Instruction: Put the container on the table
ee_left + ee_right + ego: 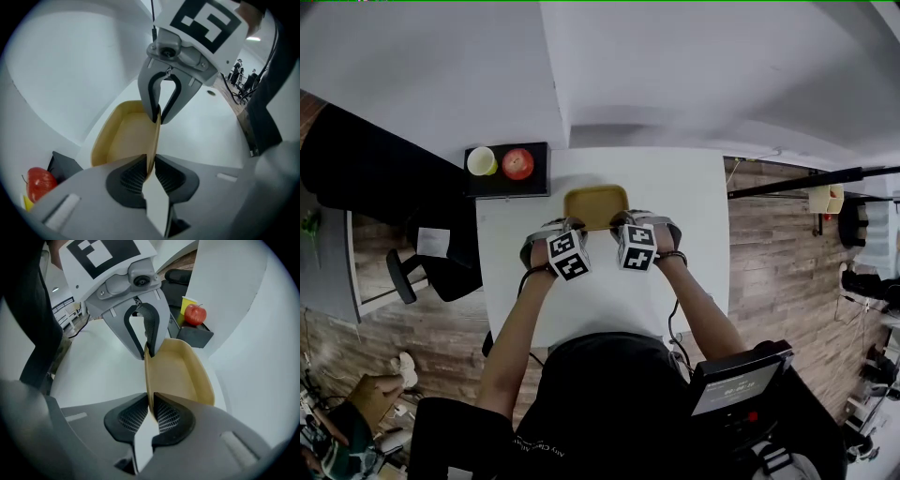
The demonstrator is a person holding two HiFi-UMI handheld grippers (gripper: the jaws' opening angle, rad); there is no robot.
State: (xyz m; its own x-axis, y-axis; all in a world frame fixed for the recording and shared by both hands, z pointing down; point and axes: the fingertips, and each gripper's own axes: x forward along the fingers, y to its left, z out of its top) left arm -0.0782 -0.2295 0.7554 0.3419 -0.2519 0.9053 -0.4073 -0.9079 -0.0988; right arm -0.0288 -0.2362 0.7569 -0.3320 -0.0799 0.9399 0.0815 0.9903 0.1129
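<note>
tan container (596, 204): thin wall, likely light, stiff, smooth. left gripper (151, 169) and right gripper (153, 412) both clamped on near rim, above table (684, 216). pinch may slip.

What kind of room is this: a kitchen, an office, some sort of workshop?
Probably an office-like lab or studio rather than a home. It has a bare white table on wood-look flooring and a black office chair beside it. Other people stand among equipment in the background.
</note>
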